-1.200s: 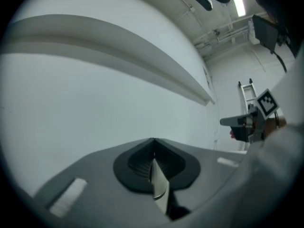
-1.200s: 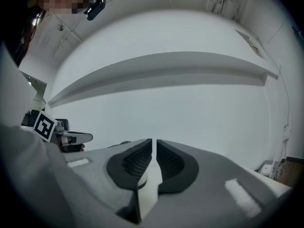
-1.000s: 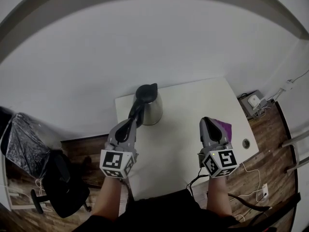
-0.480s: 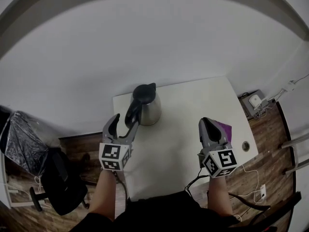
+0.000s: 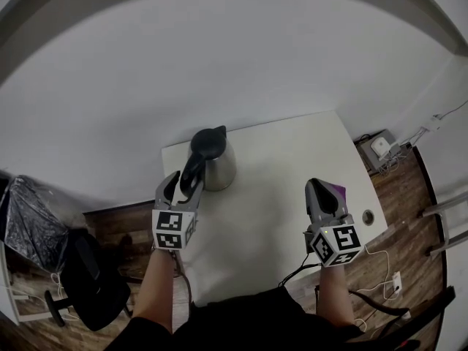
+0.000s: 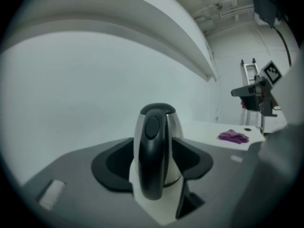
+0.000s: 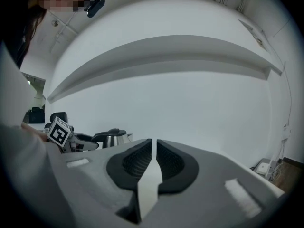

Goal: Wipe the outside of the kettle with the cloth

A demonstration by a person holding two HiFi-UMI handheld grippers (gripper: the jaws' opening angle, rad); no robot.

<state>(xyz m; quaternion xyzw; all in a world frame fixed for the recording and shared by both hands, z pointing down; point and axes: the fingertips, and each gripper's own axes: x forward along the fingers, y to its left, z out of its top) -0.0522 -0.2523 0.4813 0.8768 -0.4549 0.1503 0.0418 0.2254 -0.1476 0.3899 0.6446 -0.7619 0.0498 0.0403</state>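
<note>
Now left hand-held gripper (image 5: 183, 183): jaws just opened wide, kettle (image 5: 219, 169) handle between them, ungripped.

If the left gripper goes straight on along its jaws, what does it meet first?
Probably the kettle's black handle, dead ahead between the left gripper's open jaws; the remaining gap is unclear.

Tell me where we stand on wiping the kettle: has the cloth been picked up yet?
Done: nothing that shows; no wiping can be confirmed. In hand: the left gripper has just been opening its fingers, with the handle of the kettle between them but not pressed. The right gripper is shut and empty. Remaining: the purple cloth lies loose on the white table; it needs picking up, then the kettle wiping.
</note>
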